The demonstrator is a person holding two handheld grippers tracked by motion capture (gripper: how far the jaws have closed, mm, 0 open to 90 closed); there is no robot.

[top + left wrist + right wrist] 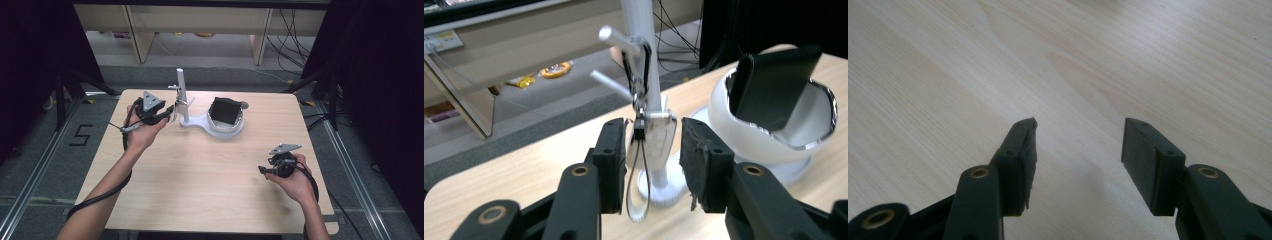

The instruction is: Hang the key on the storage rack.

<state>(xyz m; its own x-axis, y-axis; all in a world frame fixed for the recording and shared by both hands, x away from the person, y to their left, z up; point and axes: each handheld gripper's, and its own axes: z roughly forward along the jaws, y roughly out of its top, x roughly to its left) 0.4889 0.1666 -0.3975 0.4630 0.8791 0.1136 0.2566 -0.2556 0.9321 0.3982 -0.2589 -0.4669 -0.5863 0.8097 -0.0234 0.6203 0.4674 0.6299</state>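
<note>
Right gripper (263, 170) sits nearest, at about 4 o'clock on the wooden table (200, 170), held in the right hand (295, 182). Jaws stand wide apart with bare wood grain between them in the right gripper view; nothing held.

Left gripper (172, 111) at about 10 o'clock, in the left hand (142, 132). In the left gripper view its jaws are moderately open, one on each side of a small white tag (659, 137) that hangs by a black clip and thin cord from the white stand (641, 55). Cannot tell whether the pads touch the tag; a gap shows on both sides.

Stand: one upright white post with two short pegs, on a round foot joined to one white bowl-shaped holder (226, 125) with a shiny rim, at about 12 o'clock. One dark flat square (224, 110) leans tilted inside the holder.

Floor at 9 o'clock beyond the table: a marking reading "5" (80, 135). No other legible writing.

Count: two grippers, one stand, one tag.
</note>
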